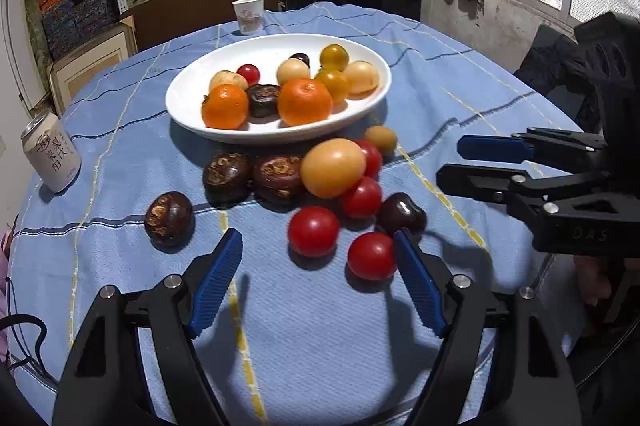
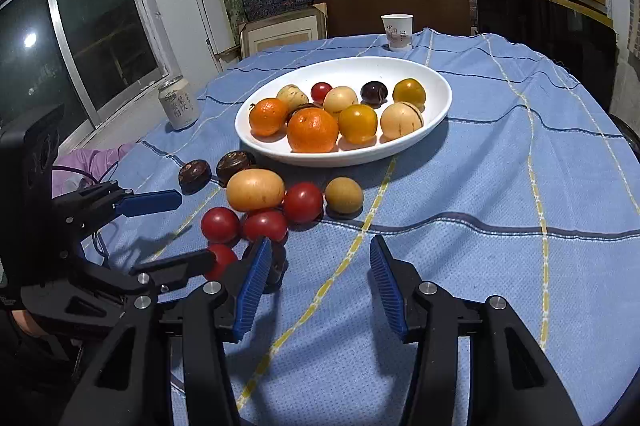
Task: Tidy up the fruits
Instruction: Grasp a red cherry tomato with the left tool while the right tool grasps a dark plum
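A white oval plate [image 1: 280, 136] [image 2: 360, 70] holds two oranges, yellow and pale fruits, a red tomato and dark fruits. In front of it, loose on the blue cloth, lie several red tomatoes [image 1: 313, 231] [image 2: 303, 201], dark brown chestnut-like fruits [image 1: 227, 177] [image 2: 194, 173], a big yellow-orange fruit [image 1: 333, 168] [image 2: 255, 189], a small tan fruit [image 1: 381, 139] [image 2: 343, 195] and a dark plum [image 1: 401, 214]. My left gripper [image 1: 316, 240] [image 2: 196, 227] is open just short of the tomatoes, one tomato [image 1: 371, 256] beside its right finger. My right gripper [image 2: 319, 242] [image 1: 450, 160] is open over bare cloth, right of the pile.
A drink can [image 1: 51, 156] [image 2: 179, 102] stands at the table's left edge and a paper cup [image 1: 249, 14] [image 2: 397, 32] behind the plate. Shelves of boxes and a dark chair back stand beyond the table. Bare cloth spreads right of the plate.
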Demonstrator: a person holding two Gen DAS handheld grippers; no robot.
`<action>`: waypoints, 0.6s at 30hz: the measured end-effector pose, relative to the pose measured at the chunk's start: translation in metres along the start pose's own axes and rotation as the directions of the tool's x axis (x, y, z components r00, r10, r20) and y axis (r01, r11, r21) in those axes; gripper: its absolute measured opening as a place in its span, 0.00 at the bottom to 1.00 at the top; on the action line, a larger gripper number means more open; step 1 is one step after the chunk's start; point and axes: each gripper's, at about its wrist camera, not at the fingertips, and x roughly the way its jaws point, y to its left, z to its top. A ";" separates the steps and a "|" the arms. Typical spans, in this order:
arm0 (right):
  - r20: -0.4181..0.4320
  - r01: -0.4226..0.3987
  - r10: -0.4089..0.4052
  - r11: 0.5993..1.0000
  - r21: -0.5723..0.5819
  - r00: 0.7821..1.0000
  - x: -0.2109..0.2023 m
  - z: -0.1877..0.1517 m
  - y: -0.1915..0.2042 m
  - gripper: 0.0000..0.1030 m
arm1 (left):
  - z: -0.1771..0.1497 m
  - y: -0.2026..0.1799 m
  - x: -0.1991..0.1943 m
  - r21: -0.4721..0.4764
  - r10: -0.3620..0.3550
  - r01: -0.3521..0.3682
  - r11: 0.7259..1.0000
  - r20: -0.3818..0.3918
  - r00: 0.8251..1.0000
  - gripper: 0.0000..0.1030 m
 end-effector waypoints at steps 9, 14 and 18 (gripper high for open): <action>0.022 -0.004 0.003 1.000 0.010 1.000 -0.005 -0.005 -0.004 0.50 | -0.009 -0.028 0.004 0.052 -0.055 0.057 0.997 -0.030 0.998 0.48; 0.034 -0.003 0.003 1.000 0.008 0.999 -0.007 -0.006 -0.004 0.50 | -0.010 -0.040 0.010 0.077 -0.075 0.079 0.994 -0.053 0.996 0.35; 0.040 -0.007 0.007 1.000 0.017 0.999 -0.008 -0.006 -0.006 0.50 | -0.008 -0.041 0.013 0.069 -0.087 0.091 0.993 -0.058 0.994 0.30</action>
